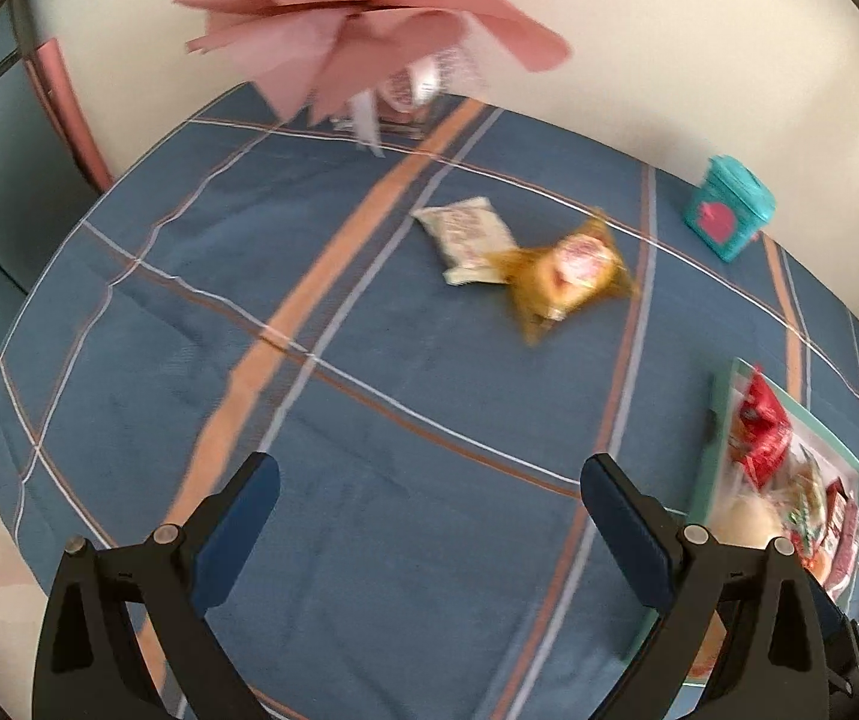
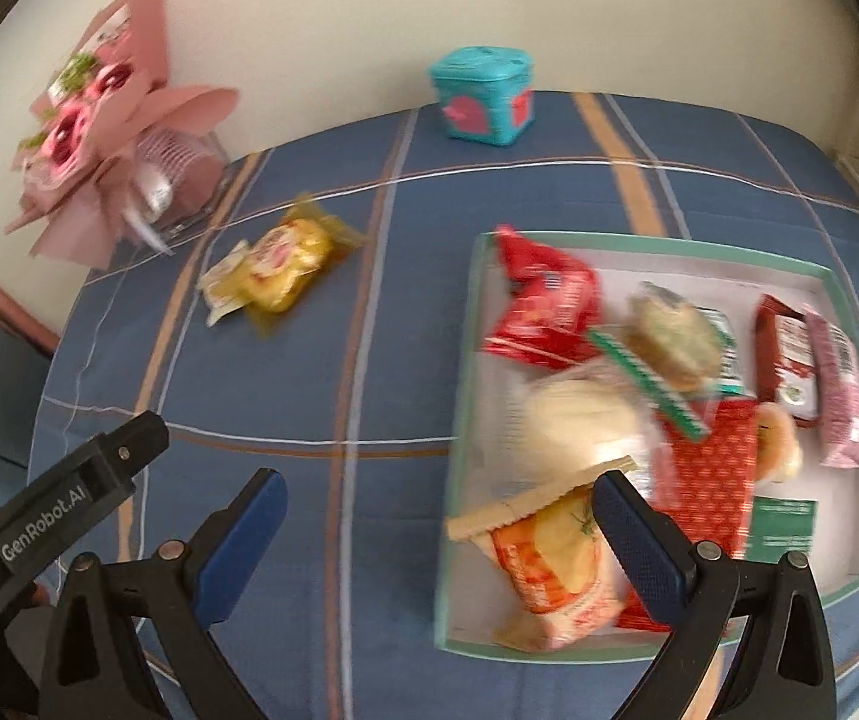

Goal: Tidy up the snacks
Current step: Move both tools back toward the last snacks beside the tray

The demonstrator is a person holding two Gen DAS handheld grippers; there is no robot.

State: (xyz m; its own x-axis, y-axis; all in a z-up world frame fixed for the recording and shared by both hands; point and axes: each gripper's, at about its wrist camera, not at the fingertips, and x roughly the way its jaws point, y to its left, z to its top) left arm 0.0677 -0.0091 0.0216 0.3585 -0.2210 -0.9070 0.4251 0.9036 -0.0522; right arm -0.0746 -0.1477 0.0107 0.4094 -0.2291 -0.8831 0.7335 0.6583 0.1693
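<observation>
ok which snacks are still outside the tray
Two: the yellow-wrapped cake and the white packet touching it, lying together on the blue cloth toward the pink bouquet. Every other snack sits inside the green-rimmed tray.

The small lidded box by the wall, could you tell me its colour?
Teal box with pink shapes on its sides, clearest in the right wrist view.

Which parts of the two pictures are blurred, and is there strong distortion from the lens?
Left wrist view: the yellow snack and pink bouquet are smeared by motion, while the left gripper stays sharp. Right wrist view: the snacks in the tray are blurred; the right gripper is sharp. Both views bend the tablecloth stripes into fisheye curves.
</observation>
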